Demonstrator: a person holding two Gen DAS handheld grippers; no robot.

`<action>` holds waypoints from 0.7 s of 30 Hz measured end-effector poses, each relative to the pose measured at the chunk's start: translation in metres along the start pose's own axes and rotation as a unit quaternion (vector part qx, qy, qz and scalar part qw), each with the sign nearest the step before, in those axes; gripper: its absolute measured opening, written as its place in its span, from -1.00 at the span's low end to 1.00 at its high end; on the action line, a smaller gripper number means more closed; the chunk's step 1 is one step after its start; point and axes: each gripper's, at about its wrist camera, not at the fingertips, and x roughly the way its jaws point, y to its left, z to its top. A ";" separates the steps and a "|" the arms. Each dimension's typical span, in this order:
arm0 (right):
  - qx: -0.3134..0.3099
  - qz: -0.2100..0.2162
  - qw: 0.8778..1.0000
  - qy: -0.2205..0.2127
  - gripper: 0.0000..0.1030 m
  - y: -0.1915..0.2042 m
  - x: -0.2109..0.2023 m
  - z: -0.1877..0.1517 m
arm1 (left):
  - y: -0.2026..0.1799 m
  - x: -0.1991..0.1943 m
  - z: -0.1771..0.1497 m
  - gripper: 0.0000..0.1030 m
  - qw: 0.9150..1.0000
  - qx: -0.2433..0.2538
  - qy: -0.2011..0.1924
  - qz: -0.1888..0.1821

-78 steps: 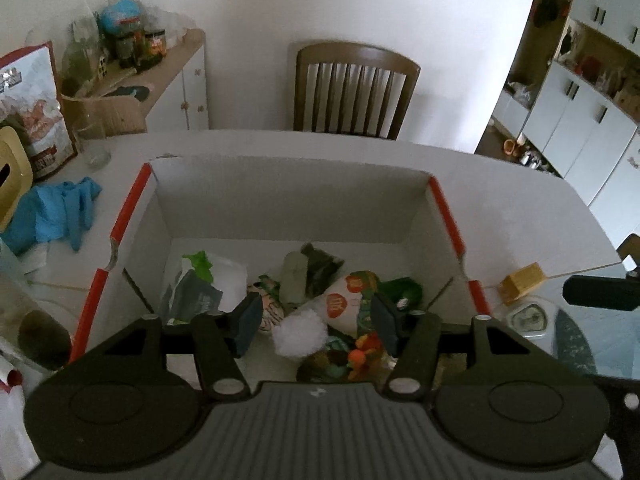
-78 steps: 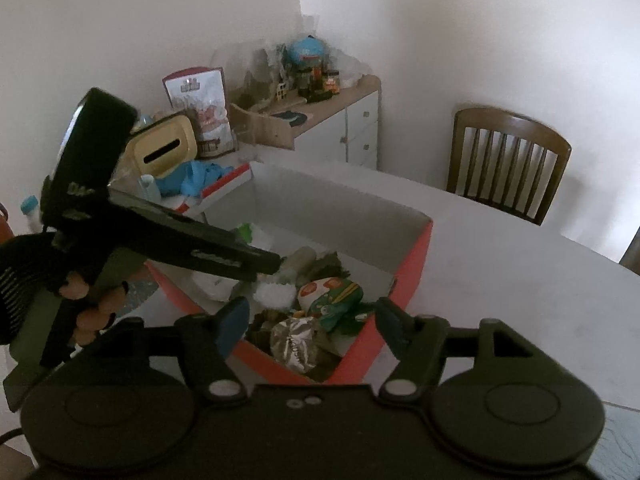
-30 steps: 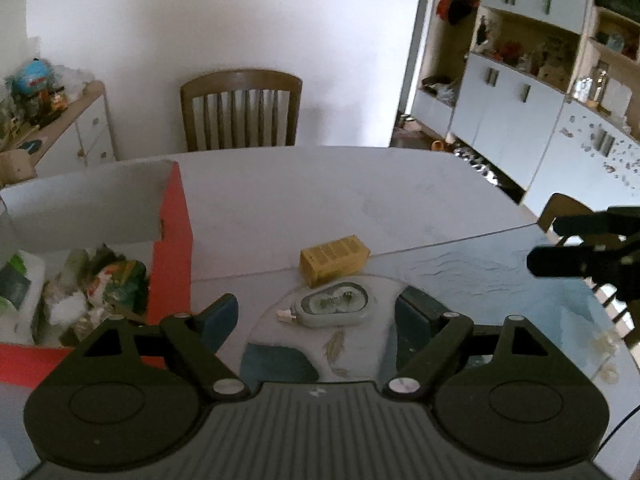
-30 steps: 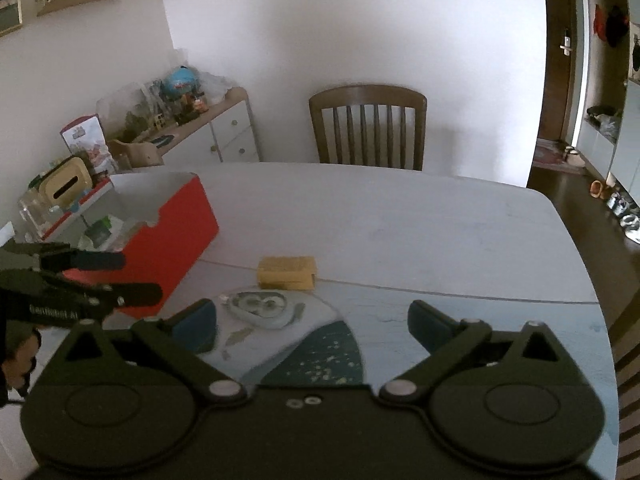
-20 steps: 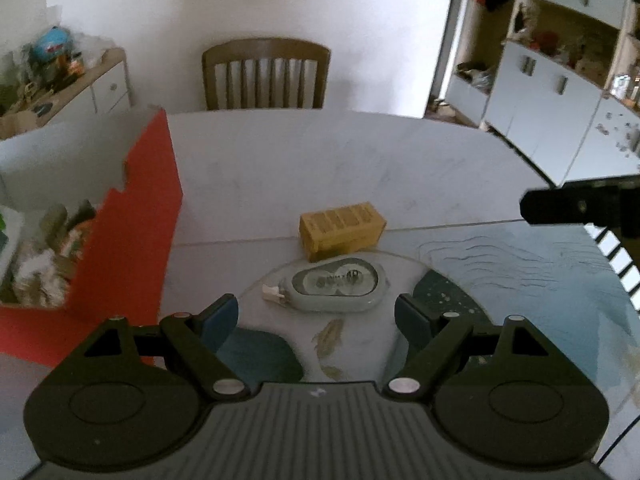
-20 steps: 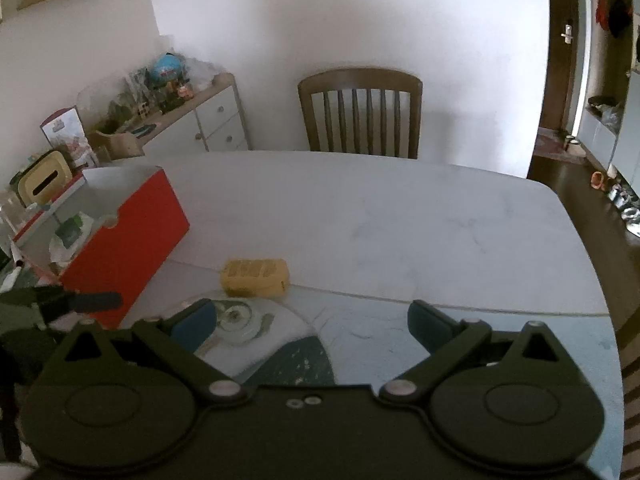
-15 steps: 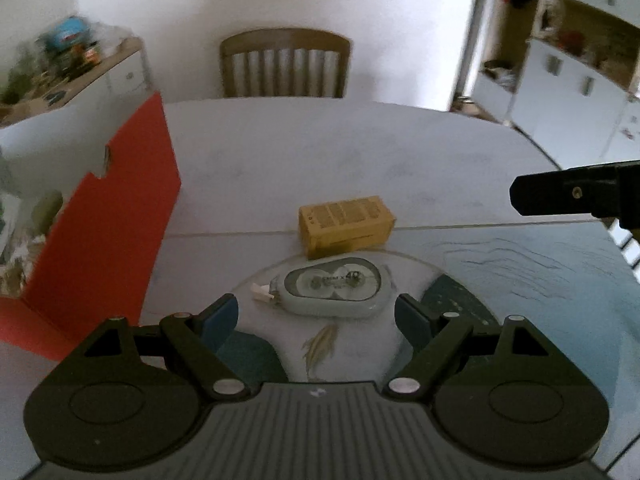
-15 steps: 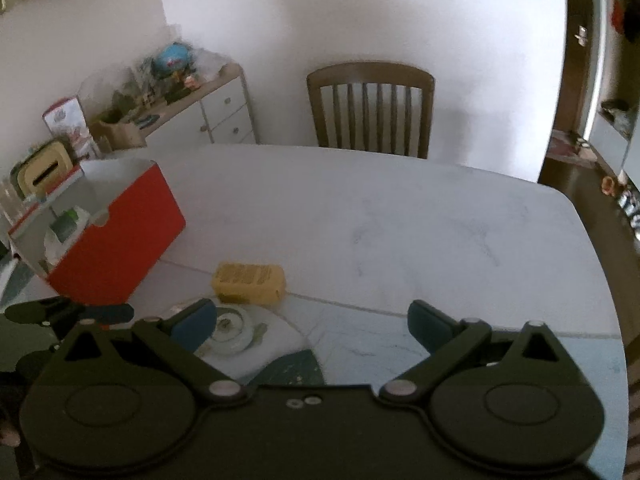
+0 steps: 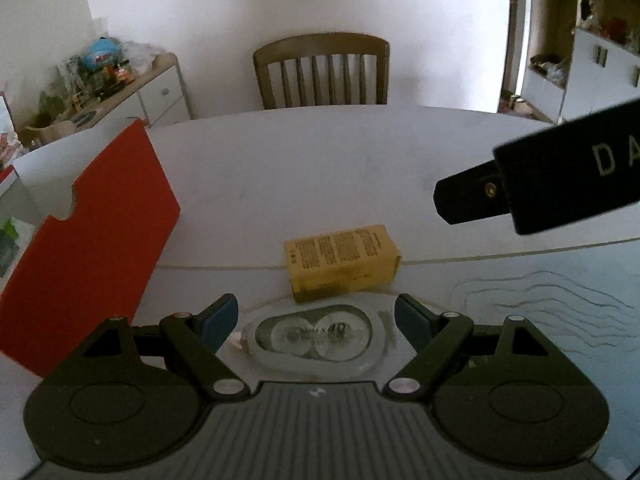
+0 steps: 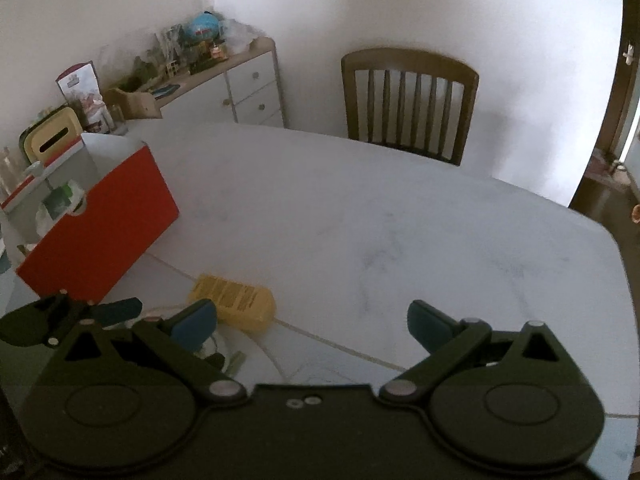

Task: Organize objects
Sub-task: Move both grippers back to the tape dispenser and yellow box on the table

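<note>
- Left claw [image 9: 316, 322] hangs wide open and empty, the clear tape dispenser [image 9: 316, 336] lying between its pads, untouched.
- Yellow box [image 9: 342, 266] sits just beyond; a deep reach could nudge it.
- Right claw [image 10: 312, 326] gapes over bare table [image 10: 360, 220], holding nothing.
- Red box [image 9: 88, 240] waits off to the left.

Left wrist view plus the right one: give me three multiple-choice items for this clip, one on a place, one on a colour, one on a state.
1. Where does the yellow box lie?
A. inside the red box
B. on the table, just beyond the tape dispenser
C. on the chair

2. What colour is the storage box's outer wall?
A. red
B. green
C. black

3. How does the left hand-held gripper stand?
A. shut on the yellow box
B. shut and empty
C. open around the tape dispenser

Answers: 1 B, it rests on the table past the dispenser. 2 A, the wall is red. 3 C, the pads stand apart on either side of it.
</note>
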 end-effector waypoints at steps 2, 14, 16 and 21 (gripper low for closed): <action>0.004 0.004 1.000 0.003 0.97 -0.003 0.006 0.002 | -0.003 0.007 0.002 0.66 1.000 0.004 0.006 0.010; -0.004 0.039 0.999 0.022 0.96 -0.006 0.032 0.010 | 0.015 0.012 -0.004 0.67 0.999 0.001 0.034 0.002; -0.011 0.050 0.998 0.027 0.95 -0.006 0.037 0.011 | 0.024 0.011 -0.007 0.67 0.999 0.000 0.040 -0.003; -0.069 0.082 0.994 0.036 0.90 0.002 0.044 0.012 | 0.050 0.005 -0.016 0.67 0.999 -0.005 0.051 -0.011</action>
